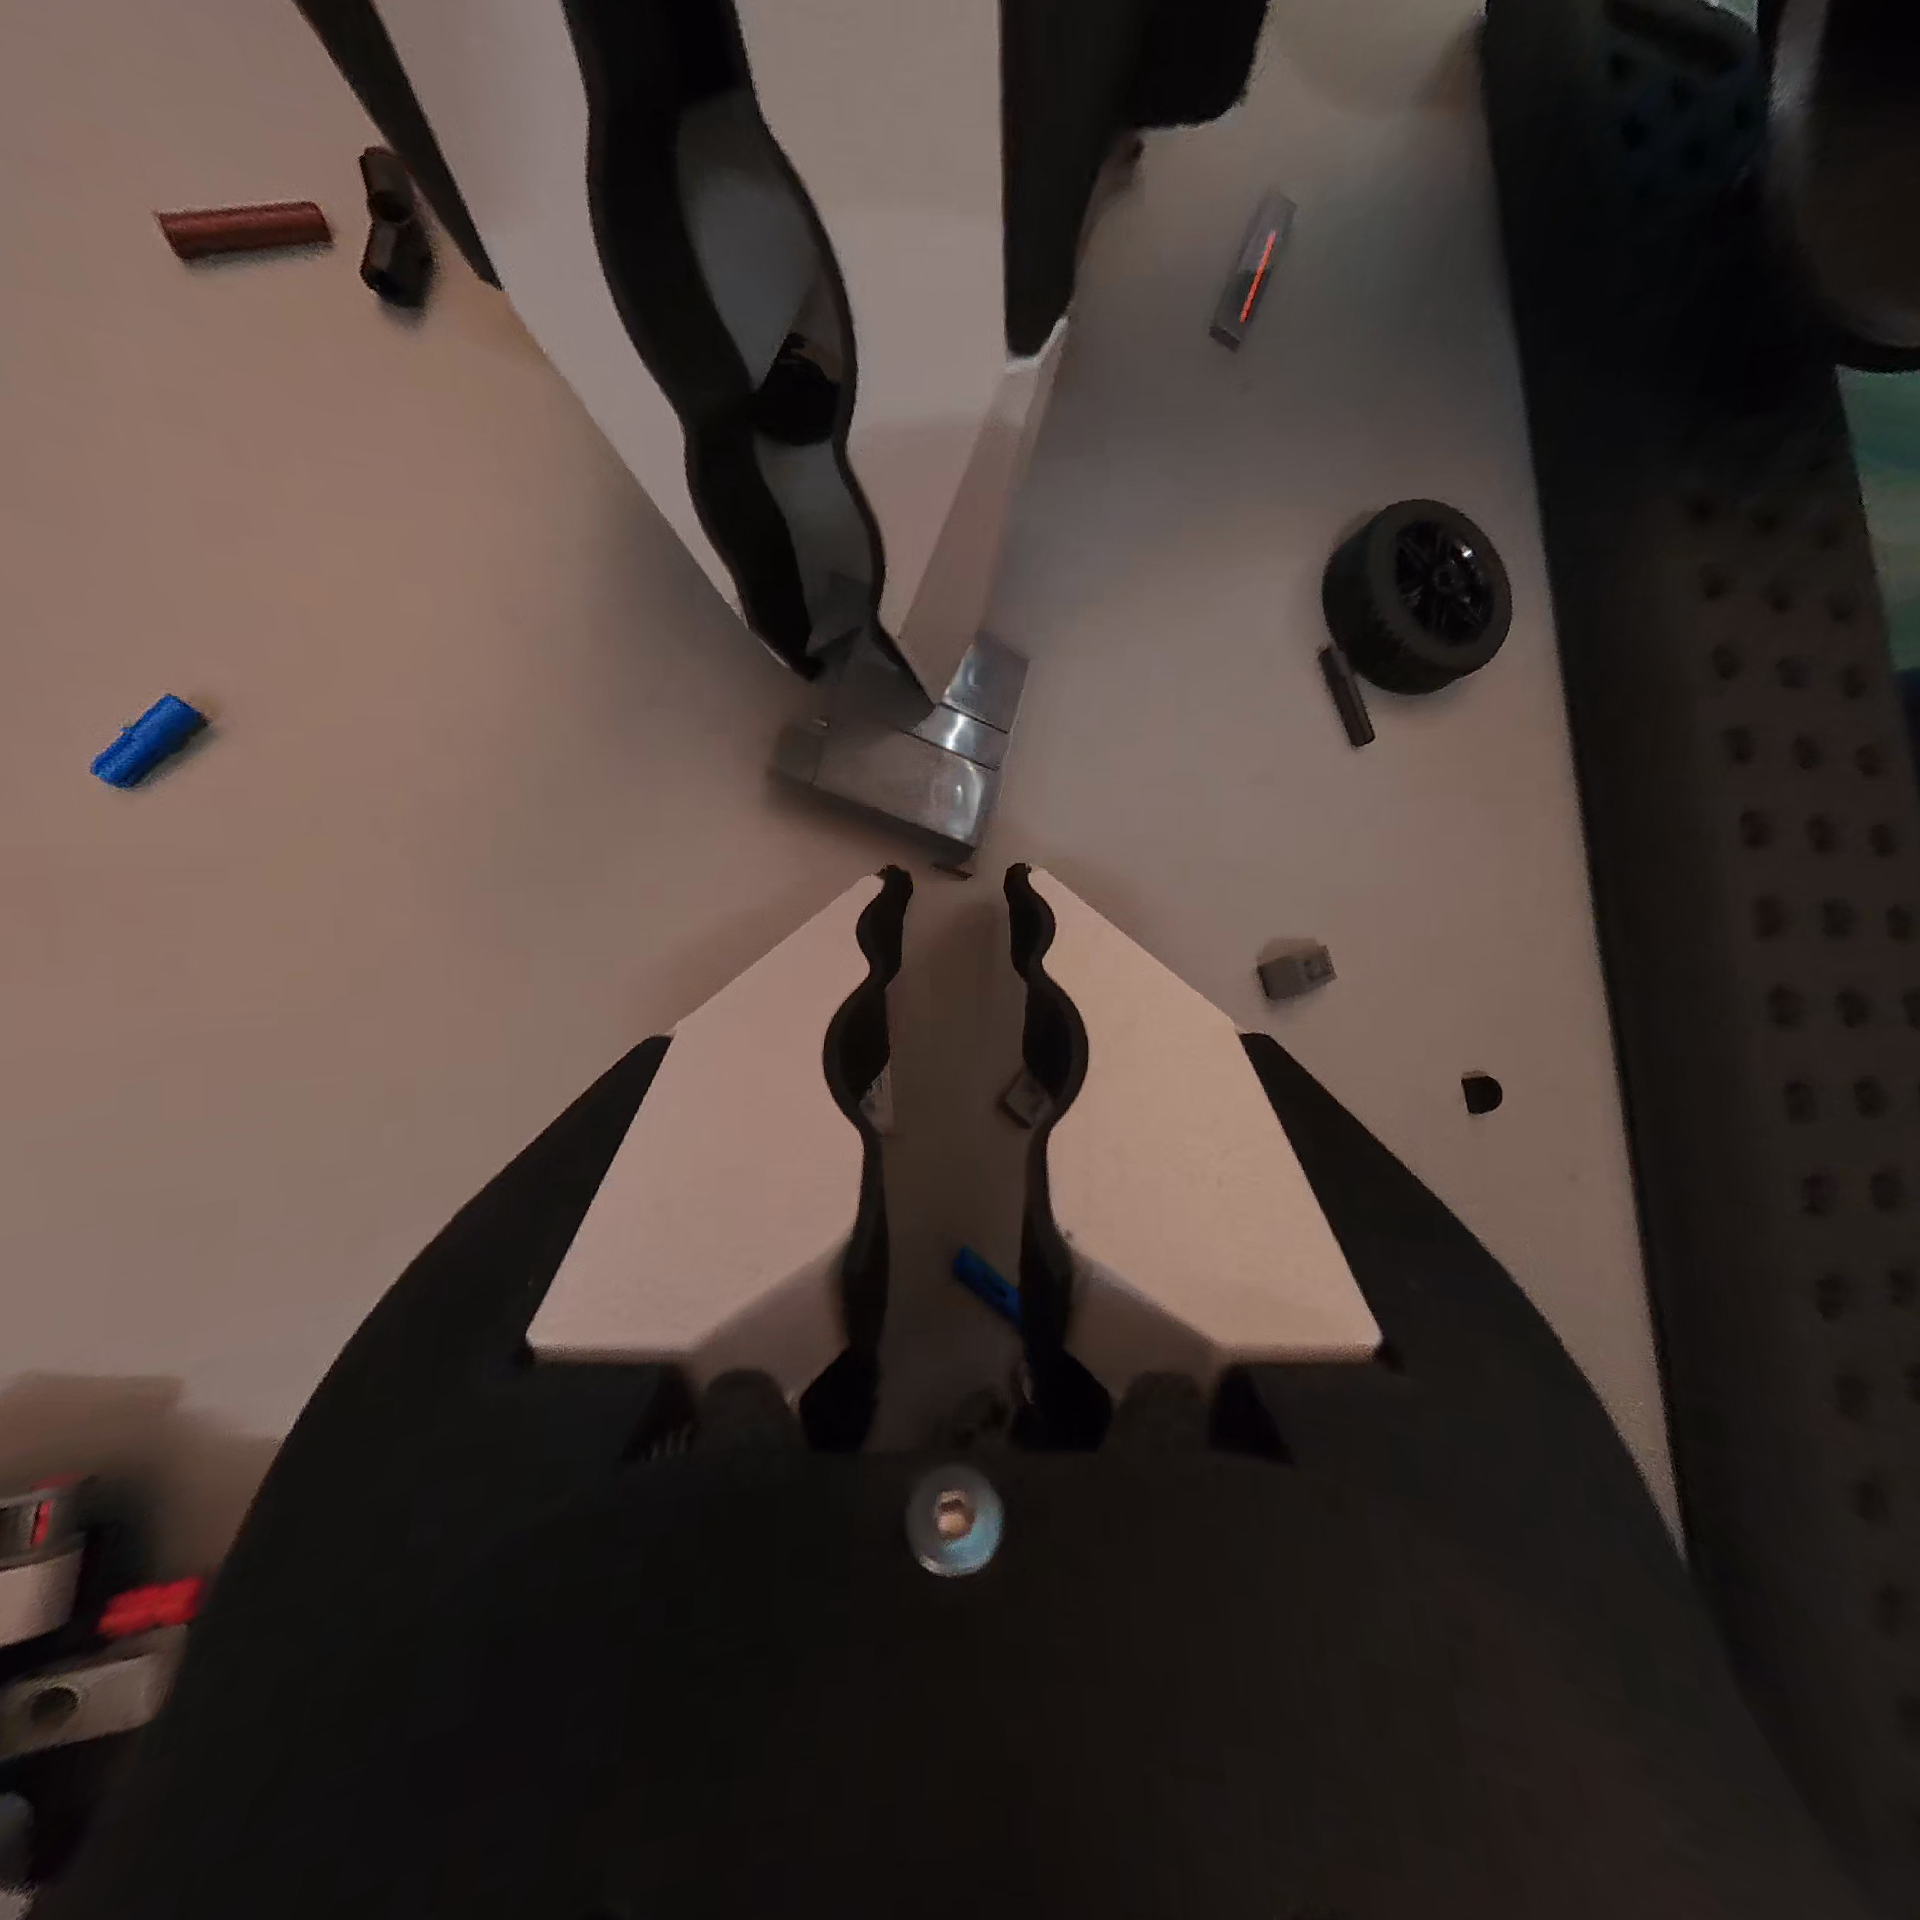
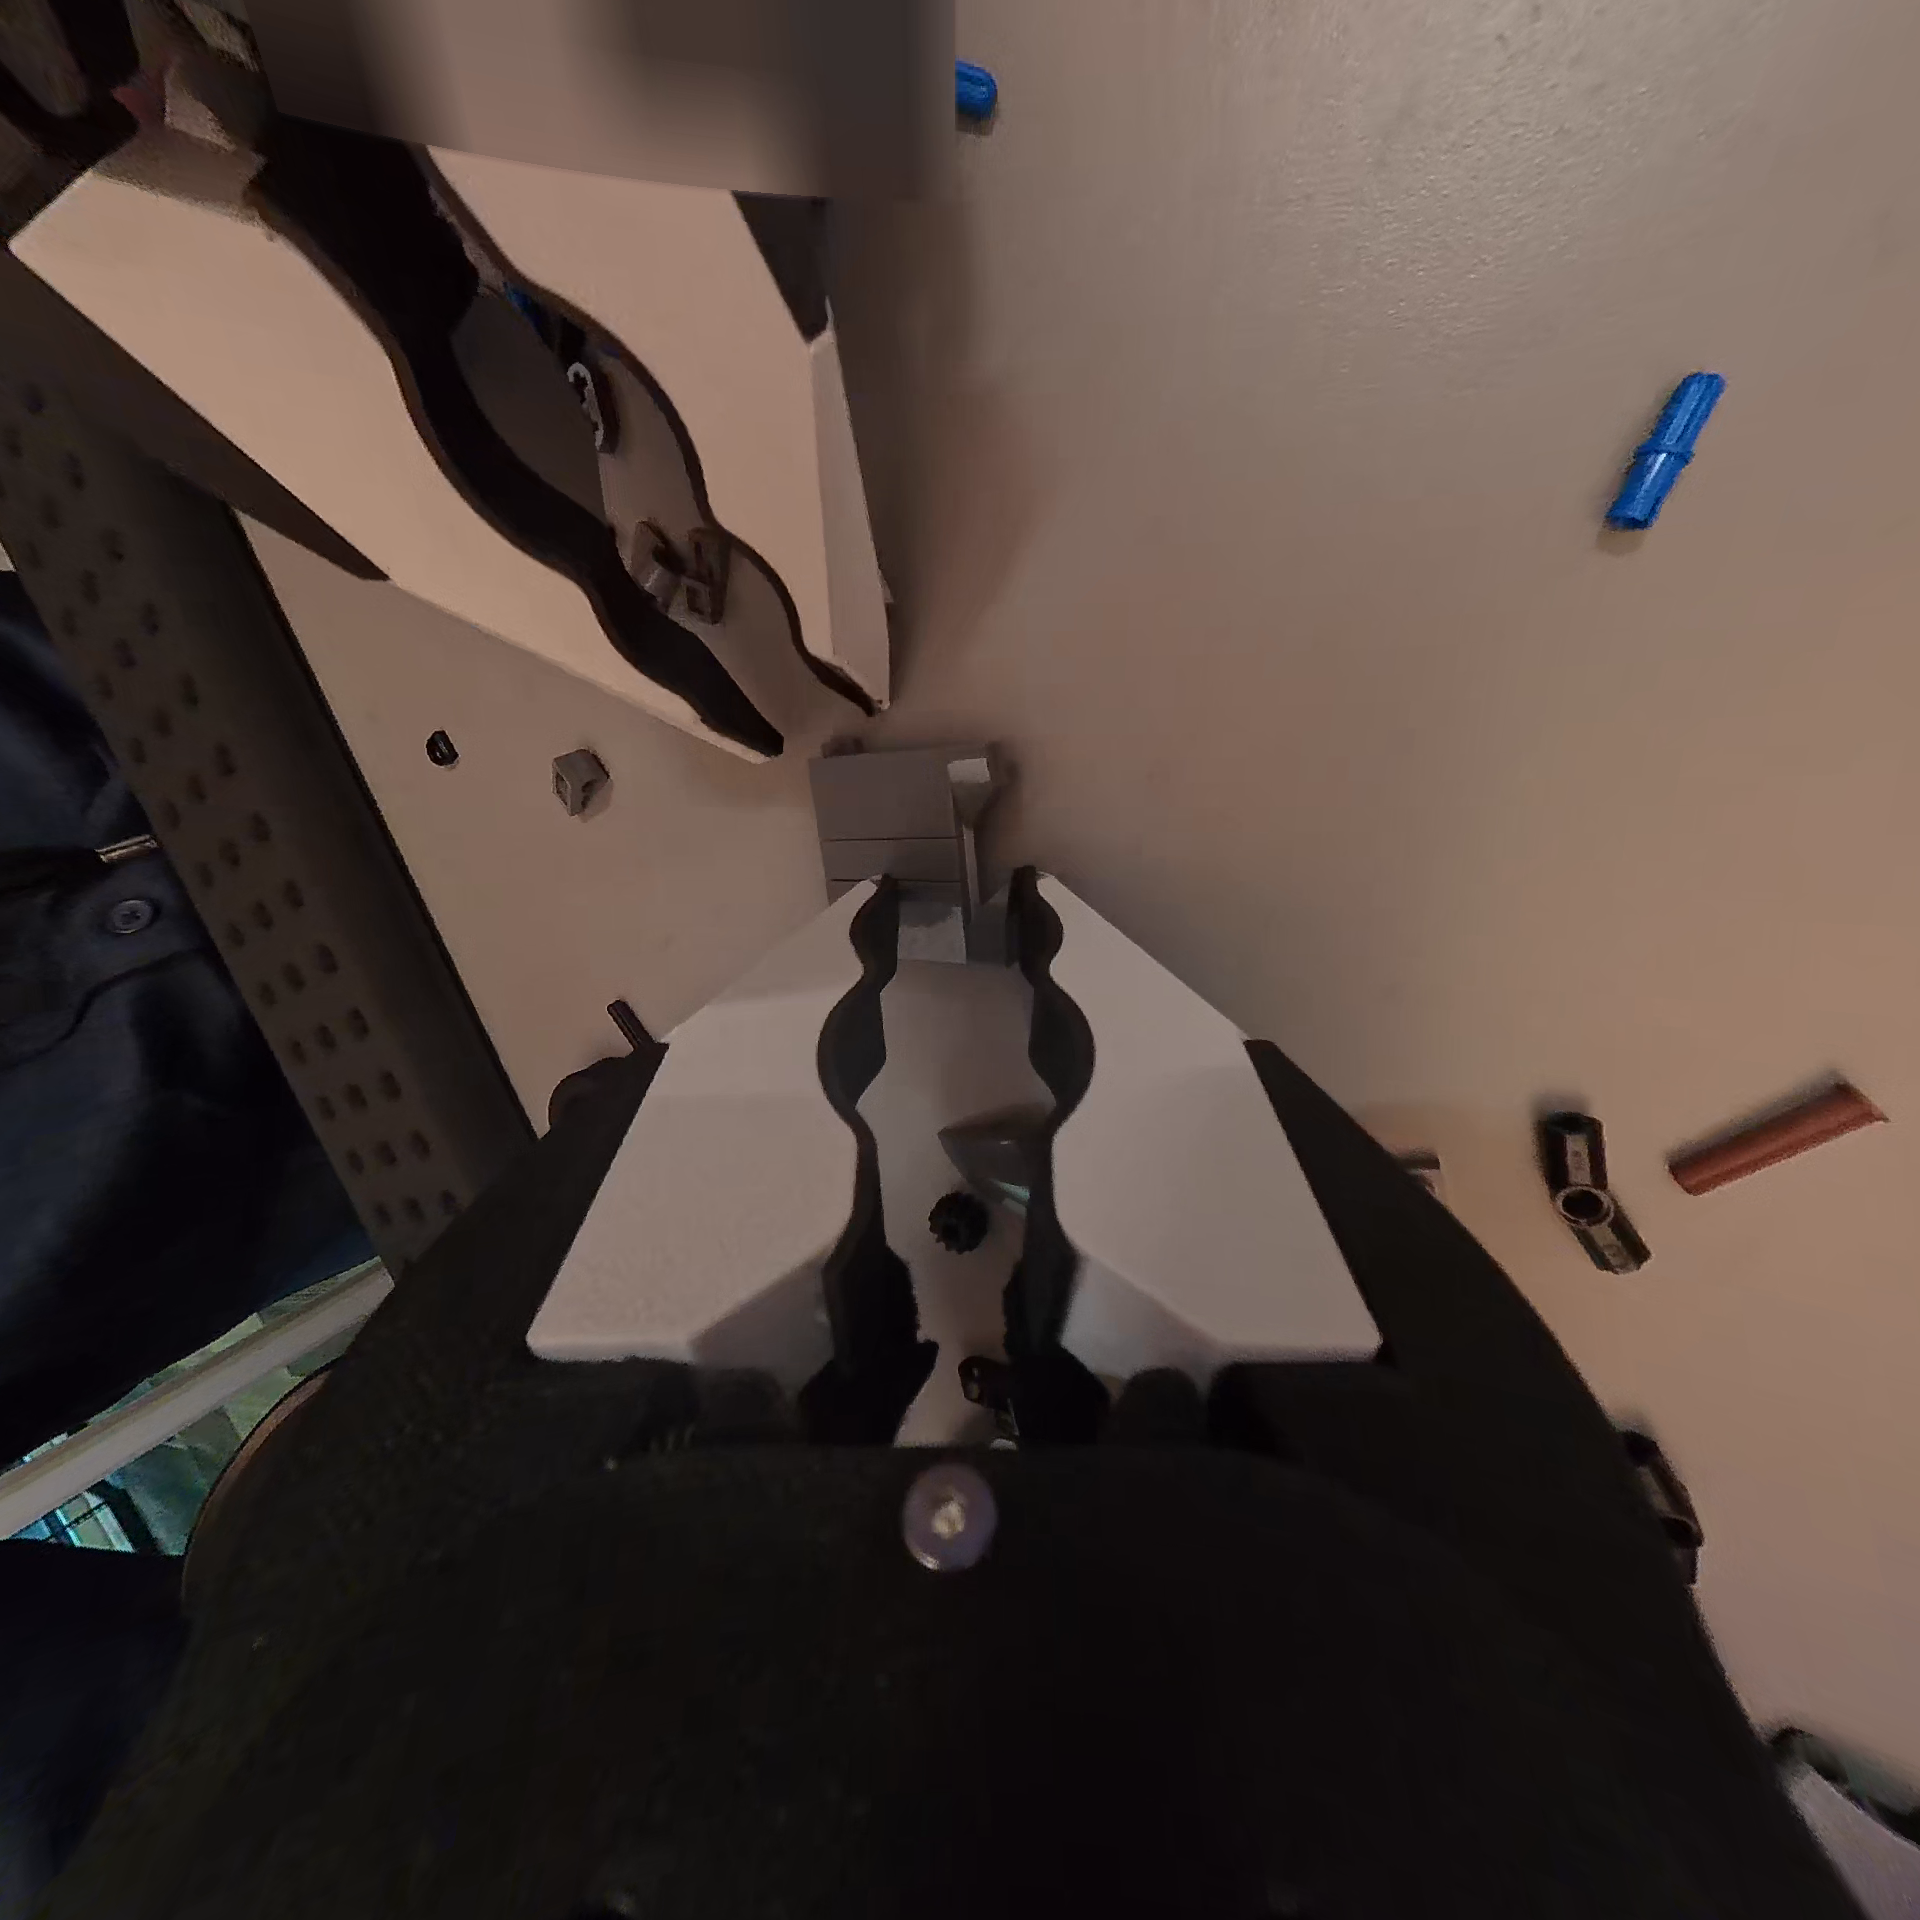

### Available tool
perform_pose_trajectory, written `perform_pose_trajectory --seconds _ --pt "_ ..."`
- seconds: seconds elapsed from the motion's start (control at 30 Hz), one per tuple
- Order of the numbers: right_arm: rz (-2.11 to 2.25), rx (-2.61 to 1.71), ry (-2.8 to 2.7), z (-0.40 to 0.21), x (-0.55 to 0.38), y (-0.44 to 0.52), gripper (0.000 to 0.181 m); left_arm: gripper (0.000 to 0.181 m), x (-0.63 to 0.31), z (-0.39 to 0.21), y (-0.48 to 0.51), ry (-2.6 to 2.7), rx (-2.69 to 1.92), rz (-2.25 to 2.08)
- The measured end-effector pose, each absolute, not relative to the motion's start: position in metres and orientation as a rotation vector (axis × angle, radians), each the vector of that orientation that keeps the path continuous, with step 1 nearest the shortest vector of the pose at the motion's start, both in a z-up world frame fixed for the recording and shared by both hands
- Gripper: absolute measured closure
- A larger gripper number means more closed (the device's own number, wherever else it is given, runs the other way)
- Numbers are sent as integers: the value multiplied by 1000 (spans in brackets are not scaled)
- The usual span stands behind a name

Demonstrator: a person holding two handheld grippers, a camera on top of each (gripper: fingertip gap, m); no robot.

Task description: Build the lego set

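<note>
Right tongs (image 2: 956, 883) grip grey assembly (image 2: 899, 821); left tongs (image 1: 956, 883) slightly apart, empty.

left gripper (image 1: 956, 878): black body, white wedge-shaped fingers with wavy black inner edges, silver screw low centre | right gripper (image 2: 956, 883): same build, silver screw | person, left edge of frame: dark buttoned garment (image 2: 114, 1039)
</note>
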State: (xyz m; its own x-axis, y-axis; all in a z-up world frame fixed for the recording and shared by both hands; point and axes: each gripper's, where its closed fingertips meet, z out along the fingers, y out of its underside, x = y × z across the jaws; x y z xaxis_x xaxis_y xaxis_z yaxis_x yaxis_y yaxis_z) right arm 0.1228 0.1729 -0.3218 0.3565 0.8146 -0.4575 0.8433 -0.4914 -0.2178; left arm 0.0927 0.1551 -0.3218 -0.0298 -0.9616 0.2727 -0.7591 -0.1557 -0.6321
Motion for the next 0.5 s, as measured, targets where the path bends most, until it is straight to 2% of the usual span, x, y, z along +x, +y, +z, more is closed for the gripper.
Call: perform_pose_trajectory --seconds 0.23,0.5 --pt "-796 2536 1558 -322 120 171 160 171 95 -324 155 1854 -1904 -885" --pt "-806 2539 1545 -322 119 171 161 172 96 -325 155 1886 -1865 -812"
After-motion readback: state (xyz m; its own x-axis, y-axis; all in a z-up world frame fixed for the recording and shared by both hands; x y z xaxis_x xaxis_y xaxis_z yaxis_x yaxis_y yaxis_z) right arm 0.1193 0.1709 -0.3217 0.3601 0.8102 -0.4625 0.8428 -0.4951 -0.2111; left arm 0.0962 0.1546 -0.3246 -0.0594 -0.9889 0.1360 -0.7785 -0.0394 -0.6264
